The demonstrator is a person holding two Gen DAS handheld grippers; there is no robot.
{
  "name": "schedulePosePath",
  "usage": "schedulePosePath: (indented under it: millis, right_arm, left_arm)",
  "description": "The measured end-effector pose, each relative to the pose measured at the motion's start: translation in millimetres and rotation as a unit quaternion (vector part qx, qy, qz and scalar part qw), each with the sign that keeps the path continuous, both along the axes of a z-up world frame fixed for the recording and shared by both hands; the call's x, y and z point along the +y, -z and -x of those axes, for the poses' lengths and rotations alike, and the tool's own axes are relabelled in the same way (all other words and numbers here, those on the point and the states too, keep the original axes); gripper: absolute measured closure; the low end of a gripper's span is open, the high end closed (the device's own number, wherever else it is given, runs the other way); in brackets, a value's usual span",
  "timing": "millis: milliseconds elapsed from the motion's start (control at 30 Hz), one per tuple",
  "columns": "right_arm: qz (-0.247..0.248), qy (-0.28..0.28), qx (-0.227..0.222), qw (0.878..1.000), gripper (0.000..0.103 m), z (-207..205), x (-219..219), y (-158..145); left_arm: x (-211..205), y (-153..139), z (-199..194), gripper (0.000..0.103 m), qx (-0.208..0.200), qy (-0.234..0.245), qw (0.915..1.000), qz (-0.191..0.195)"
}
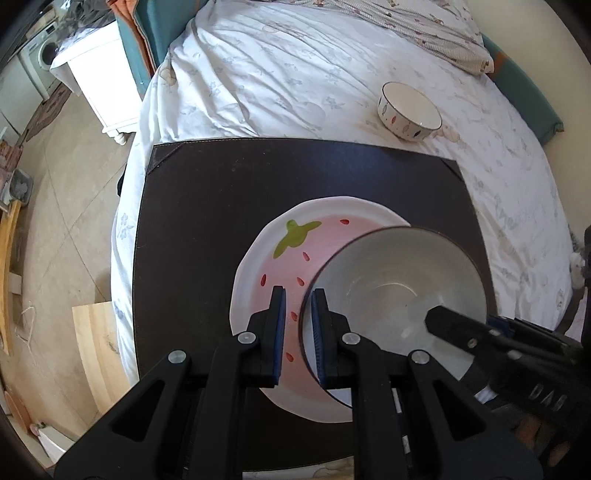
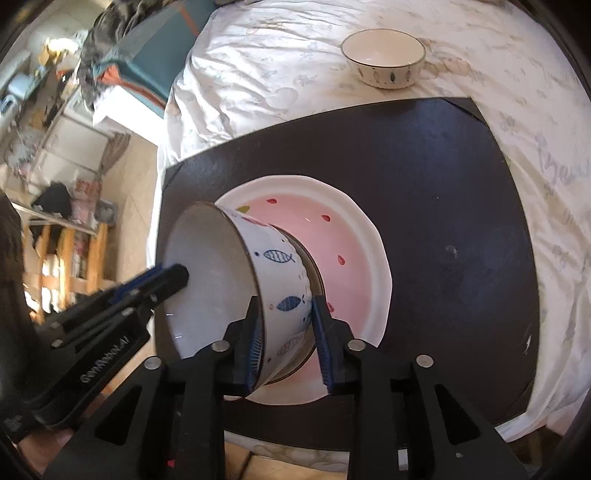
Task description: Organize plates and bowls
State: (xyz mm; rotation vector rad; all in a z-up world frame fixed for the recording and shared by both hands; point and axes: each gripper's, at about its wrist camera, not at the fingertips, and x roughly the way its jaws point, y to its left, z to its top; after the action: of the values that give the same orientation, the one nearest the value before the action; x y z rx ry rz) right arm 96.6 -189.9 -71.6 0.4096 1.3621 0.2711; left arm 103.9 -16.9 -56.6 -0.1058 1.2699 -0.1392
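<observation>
A pink strawberry plate [image 1: 295,251] [image 2: 354,258] lies on a dark brown mat [image 1: 207,206] [image 2: 443,184] on the bed. A white bowl with blue fish [image 1: 391,291] [image 2: 277,280] stands on the plate. Both grippers straddle its rim, one finger inside and one outside. My left gripper [image 1: 298,306] stands at the bowl's left rim with a gap between its pads. My right gripper [image 2: 284,314] stands at the opposite rim, its jaws wide around the wall. A second white bowl with leaf marks [image 1: 409,110] [image 2: 384,57] sits on the sheet beyond the mat.
The bed is covered by a wrinkled white floral sheet [image 1: 280,74]. A pillow [image 1: 424,26] lies at the far end. A white cabinet [image 1: 99,85] and tiled floor [image 1: 62,206] are left of the bed. A wooden board [image 1: 96,350] leans near the bed's left side.
</observation>
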Motion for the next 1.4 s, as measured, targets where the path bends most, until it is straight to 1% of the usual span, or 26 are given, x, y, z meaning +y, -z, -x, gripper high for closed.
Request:
schedulePosePath:
  millis: [100,167,267,333,367,433,500,633,667,833,900,967,1000,1033,1067,1100,1133,1167,1267,1300,1367,1400]
  right_arm:
    - [-0.03,0.019,-0.005,0.999,0.067,-1,-11,-3]
    - [-0.026,0.02,-0.008,0.999,0.067,-1,-13,-5]
    - [-0.007,0.021,-0.008,1.0,0.067,0,-16,-4]
    - [-0.009,0.018,-0.006,1.0,0.071,-1,-17,-3]
    - [-0.012,0.013,-0.004,1.0,0.078,-1,-16,-2]
    - [-0.008,0.001,-0.008,1.0,0.089,0,-12,-3]
    - [-0.001,0.002,-0.011,1.0,0.091,1,-12,-2]
    - [-0.035,0.02,0.011,0.999,0.093,-1,-23,7]
    - [-0.038,0.018,0.014,0.999,0.093,-1,-23,7]
    - [-0.03,0.016,0.01,0.999,0.093,0,-21,6]
    - [-0.03,0.014,0.012,0.999,0.089,-1,-20,5]
    - [-0.022,0.018,-0.003,1.0,0.089,0,-20,-2]
    - [-0.018,0.018,-0.009,1.0,0.088,1,-21,-5]
    - [-0.014,0.019,-0.013,1.0,0.081,2,-23,-7]
    - [-0.016,0.02,-0.009,1.0,0.061,2,-24,-6]
    - [-0.018,0.022,-0.001,1.0,0.051,3,-24,-3]
    - [-0.026,0.022,0.014,0.999,0.044,3,-24,4]
    - [-0.029,0.021,0.024,0.999,0.044,3,-24,8]
    - [-0.038,0.022,0.05,0.998,0.05,1,-22,22]
    - [-0.051,0.03,0.061,0.996,0.051,-1,-24,28]
    - [-0.063,0.035,0.075,0.995,0.069,-2,-25,33]
    - [-0.068,0.033,0.077,0.994,0.072,-3,-23,35]
  left_arm:
    - [3,-2,0,0.092,-0.004,0.0,0.9999,0.01]
    - [2,-1,-1,0.092,-0.001,0.003,0.9999,0.011]
    - [0,2,-4,0.092,0.006,0.002,0.9999,0.014]
    - [-1,4,-5,0.092,0.013,0.003,0.9997,0.022]
    - [-2,4,-5,0.092,0.014,0.007,0.9995,0.029]
    - [-6,-1,-4,0.093,0.002,0.014,0.9997,0.023]
    - [-8,-4,-3,0.093,-0.005,0.017,0.9996,0.021]
    - [-7,-7,-2,0.093,-0.01,0.017,0.9995,0.026]
    - [-6,-7,-2,0.093,-0.011,0.017,0.9994,0.028]
    - [-5,-2,-4,0.093,-0.001,0.01,0.9994,0.033]
    - [-2,0,-3,0.093,0.01,0.0,0.9992,0.038]
    - [3,0,-2,0.09,0.013,-0.008,0.9991,0.039]
    - [4,0,-1,0.085,0.015,-0.01,0.9991,0.037]
    - [4,1,0,0.071,0.019,-0.011,0.9992,0.034]
    - [4,3,1,0.063,0.023,-0.013,0.9992,0.029]
    - [5,5,2,0.057,0.025,-0.016,0.9993,0.023]
    - [4,8,2,0.057,0.028,-0.017,0.9993,0.019]
    - [3,10,1,0.057,0.031,-0.015,0.9992,0.021]
    - [-1,17,-2,0.057,0.048,-0.009,0.9982,0.035]
    - [-2,20,-2,0.06,0.053,-0.008,0.9978,0.039]
    - [-4,24,-3,0.076,0.065,-0.003,0.9964,0.054]
    - [-5,24,-3,0.08,0.064,-0.003,0.9968,0.047]
